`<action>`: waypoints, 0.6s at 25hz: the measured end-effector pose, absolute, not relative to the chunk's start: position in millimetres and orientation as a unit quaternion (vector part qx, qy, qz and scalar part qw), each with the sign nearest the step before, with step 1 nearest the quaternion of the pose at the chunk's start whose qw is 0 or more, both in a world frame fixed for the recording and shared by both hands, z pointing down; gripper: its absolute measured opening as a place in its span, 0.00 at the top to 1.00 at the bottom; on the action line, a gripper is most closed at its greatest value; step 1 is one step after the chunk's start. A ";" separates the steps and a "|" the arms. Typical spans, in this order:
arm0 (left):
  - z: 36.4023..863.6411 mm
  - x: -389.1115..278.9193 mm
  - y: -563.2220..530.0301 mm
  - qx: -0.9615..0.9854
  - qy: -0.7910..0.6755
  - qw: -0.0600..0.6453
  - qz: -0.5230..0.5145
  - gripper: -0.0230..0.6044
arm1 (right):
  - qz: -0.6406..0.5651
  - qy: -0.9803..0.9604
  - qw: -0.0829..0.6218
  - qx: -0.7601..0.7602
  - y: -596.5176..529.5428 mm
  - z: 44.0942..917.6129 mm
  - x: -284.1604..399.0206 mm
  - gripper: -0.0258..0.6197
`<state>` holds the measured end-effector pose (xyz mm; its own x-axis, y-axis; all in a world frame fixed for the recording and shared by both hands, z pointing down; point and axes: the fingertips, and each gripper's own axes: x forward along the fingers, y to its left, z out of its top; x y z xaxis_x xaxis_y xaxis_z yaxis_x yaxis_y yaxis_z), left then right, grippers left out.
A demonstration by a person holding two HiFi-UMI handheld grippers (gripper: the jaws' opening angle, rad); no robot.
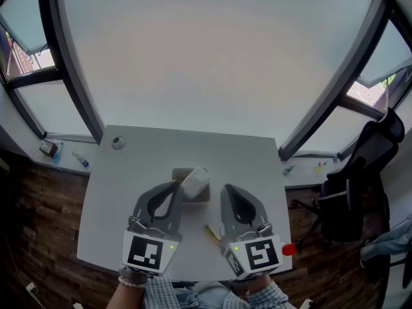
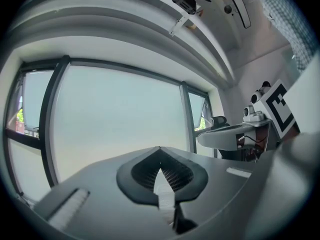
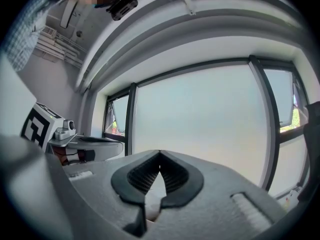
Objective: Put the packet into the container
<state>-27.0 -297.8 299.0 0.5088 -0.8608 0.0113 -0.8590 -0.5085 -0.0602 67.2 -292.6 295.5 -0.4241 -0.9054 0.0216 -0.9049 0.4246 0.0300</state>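
In the head view my left gripper (image 1: 179, 185) is shut on a white packet (image 1: 196, 180), which sticks out from its tips just above a small brownish container (image 1: 199, 196) on the grey table (image 1: 141, 166). The left gripper view shows the left gripper (image 2: 160, 151) with its jaws together and a thin white strip of the packet (image 2: 162, 189) pinched in the slit. My right gripper (image 1: 226, 189) hovers to the right of the container, pointing away from me. The right gripper view shows the right gripper (image 3: 160, 154) with its tips meeting and nothing between them.
A short yellow object (image 1: 212, 232) lies on the table between the two grippers. A small round fitting (image 1: 118, 142) sits near the far left corner. Large windows rise behind the table, with small items (image 1: 51, 150) on the sill. A black office chair (image 1: 360, 172) stands at the right.
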 end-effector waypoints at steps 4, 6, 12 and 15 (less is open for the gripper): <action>296.2 -26.1 -297.5 -0.868 0.495 0.028 -0.019 0.96 | -0.009 -0.844 0.016 0.536 -290.4 293.3 66.1 0.96; 295.3 -24.5 -297.3 -0.869 0.494 0.026 -0.015 0.96 | -0.013 -0.845 0.018 0.534 -289.1 291.9 65.2 0.96; 294.3 -21.1 -295.3 -0.872 0.489 0.026 -0.014 0.96 | -0.024 -0.848 0.018 0.529 -285.9 286.9 62.1 0.96; 294.2 -21.4 -294.8 -0.872 0.489 0.024 -0.011 0.96 | -0.024 -0.845 0.014 0.533 -285.4 285.5 64.5 0.96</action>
<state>-21.4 -294.8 294.2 0.5212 -0.8535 -0.0034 -0.8524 -0.5203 -0.0523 64.5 -285.4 285.5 -0.4307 -0.9025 -0.0020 -0.9011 0.4300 0.0560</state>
